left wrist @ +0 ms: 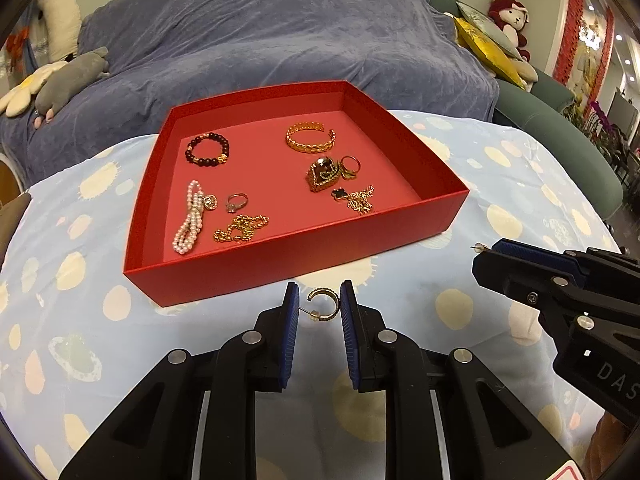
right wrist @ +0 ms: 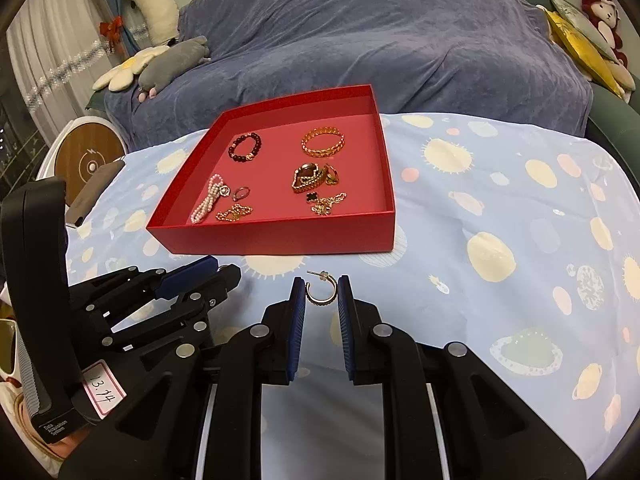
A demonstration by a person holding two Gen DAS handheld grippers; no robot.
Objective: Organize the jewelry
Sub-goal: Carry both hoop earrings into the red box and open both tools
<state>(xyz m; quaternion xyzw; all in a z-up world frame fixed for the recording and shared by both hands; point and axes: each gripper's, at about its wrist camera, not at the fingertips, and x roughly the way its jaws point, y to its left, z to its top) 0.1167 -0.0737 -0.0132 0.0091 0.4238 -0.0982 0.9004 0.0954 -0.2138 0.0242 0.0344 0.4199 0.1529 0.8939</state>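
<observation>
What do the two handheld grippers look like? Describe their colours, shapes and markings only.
Both the left gripper and right gripper are black plastic linkages with round silver pivot pins and ribbed blue pads. The right one carries white letters "DAS"; the left has a pink-edged label reading "13.14" and small white print.

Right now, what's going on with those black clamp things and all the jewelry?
A person is sorting jewelry with two handheld grippers. The left gripper pinches a gold hoop earring, and the right gripper pinches its twin. Both hang above the spotted tablecloth, just short of the red tray, which already holds bracelets, rings and chains.
</observation>
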